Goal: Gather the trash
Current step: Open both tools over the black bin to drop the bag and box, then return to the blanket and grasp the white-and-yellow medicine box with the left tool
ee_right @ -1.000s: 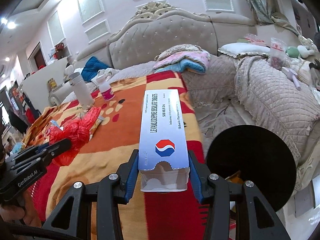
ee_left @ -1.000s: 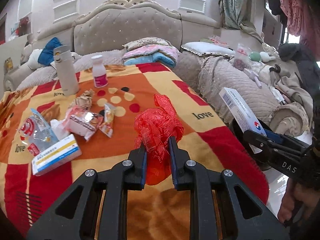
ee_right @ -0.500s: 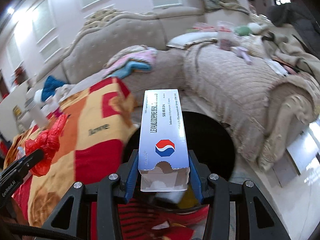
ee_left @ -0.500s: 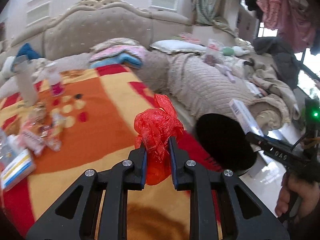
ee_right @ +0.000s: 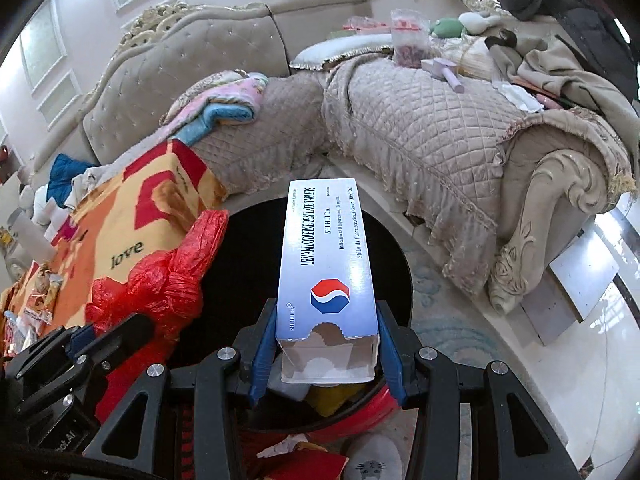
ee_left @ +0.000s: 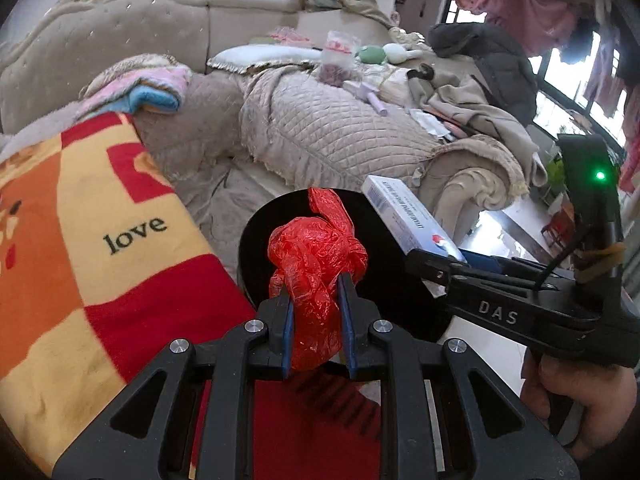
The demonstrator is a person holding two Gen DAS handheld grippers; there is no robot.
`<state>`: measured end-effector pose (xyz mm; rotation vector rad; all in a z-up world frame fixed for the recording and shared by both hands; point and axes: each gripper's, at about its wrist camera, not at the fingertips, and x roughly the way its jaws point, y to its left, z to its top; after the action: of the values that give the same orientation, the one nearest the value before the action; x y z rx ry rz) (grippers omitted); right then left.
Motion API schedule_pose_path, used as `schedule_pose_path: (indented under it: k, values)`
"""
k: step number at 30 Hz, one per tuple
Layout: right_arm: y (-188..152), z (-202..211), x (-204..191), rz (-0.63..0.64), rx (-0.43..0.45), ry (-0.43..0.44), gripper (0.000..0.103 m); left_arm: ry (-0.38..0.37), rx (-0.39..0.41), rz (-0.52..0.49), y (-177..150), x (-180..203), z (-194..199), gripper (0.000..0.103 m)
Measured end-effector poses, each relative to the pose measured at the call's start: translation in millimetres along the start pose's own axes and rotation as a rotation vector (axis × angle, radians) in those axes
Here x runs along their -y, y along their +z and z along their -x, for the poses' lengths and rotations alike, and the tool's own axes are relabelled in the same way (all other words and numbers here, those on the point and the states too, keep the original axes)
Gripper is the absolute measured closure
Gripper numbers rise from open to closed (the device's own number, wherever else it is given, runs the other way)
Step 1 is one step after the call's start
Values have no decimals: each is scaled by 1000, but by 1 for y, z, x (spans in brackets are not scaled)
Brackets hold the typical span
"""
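Red bag (ee_left: 316,256) pinched in left tool (ee_left: 316,300), box (ee_right: 326,264) clamped in right tool (ee_right: 326,354), both over bin (ee_right: 394,264). Risk: bag snagged on pads at release; box tipped past rim.

Left gripper (ee_left: 316,312) and right gripper (ee_right: 326,344) both clamped, angled downward.

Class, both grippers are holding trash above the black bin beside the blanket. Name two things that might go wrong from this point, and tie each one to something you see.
1. The red plastic bag, pinched in the left gripper, is light and crumpled; on release it may cling to a pad or land on the blanket.
2. The tablet box in the right gripper is long and tilted over the black bin; it may strike the rim and tip out.
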<state>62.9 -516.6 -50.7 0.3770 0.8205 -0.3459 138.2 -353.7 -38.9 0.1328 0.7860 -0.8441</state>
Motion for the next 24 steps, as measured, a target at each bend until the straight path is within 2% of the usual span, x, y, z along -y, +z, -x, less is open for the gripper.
schedule_pose_path:
  k: [2, 4, 6, 7, 13, 18, 24]
  values:
    - [3, -5, 0, -5, -5, 0, 57, 7, -6, 12, 2, -6, -2, 82]
    - [5, -10, 0, -17, -12, 12, 53, 4, -14, 23, 4, -8, -4, 70]
    - [6, -14, -2, -20, -26, 16, 52, 10, -3, 32, 3, -10, -1, 46]
    - [7, -15, -4, -19, -26, 11, 52, 7, 6, 33, 3, -11, 1, 45]
    - [9, -5, -9, -26, 34, -30, 52, 25, 20, 49, 1, -18, 10, 44]
    - [15, 15, -18, -58, 123, -20, 52, 74, 56, 117, -5, -41, 42, 44]
    - [6, 25, -75, 60, 156, 95, 52, 180, 166, 226, -15, -87, 118, 44]
